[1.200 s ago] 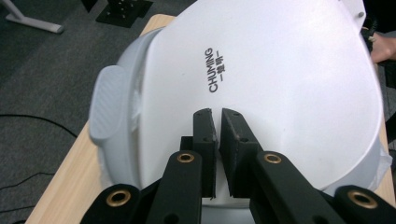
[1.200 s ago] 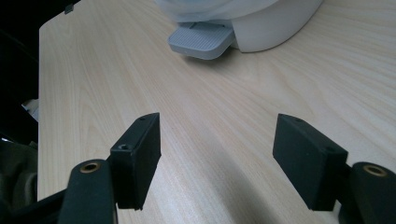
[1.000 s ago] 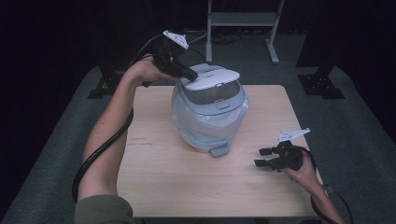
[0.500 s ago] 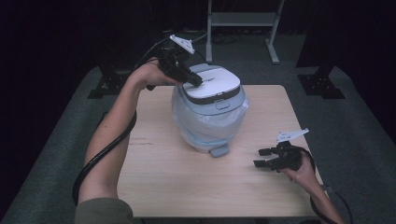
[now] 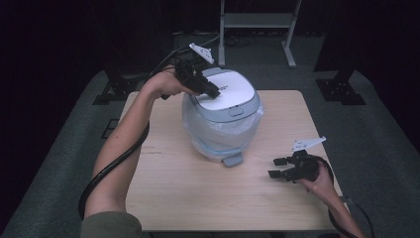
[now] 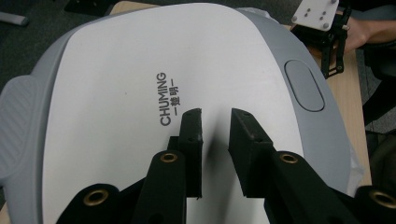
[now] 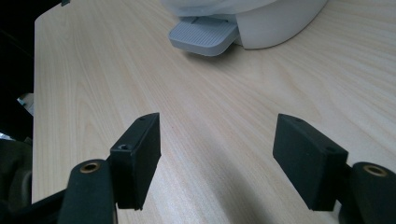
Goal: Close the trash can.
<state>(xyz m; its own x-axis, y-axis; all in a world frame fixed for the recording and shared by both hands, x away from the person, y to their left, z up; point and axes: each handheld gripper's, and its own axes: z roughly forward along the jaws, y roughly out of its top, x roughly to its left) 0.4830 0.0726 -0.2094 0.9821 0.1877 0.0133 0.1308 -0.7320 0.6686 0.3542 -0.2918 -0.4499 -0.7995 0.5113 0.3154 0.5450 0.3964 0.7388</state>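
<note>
Hidden and cut-off parts around the bin and the two grippers

In the high view the left gripper (image 5: 200, 84) covers the far left part of the bin's lid (image 5: 228, 91), so it cannot be told there if its jaws touch the lid. The clear bag (image 5: 223, 131) hides the bin body under it, and the far side of the bin cannot be seen. In the left gripper view the lid (image 6: 116, 93) is cut off by the left and bottom edges, and the small characters under the printed word are too small to read. In the right gripper view the bin (image 7: 275, 23) is cut off by the top edge; the pedal (image 7: 203, 35) and the base are seen.
</note>
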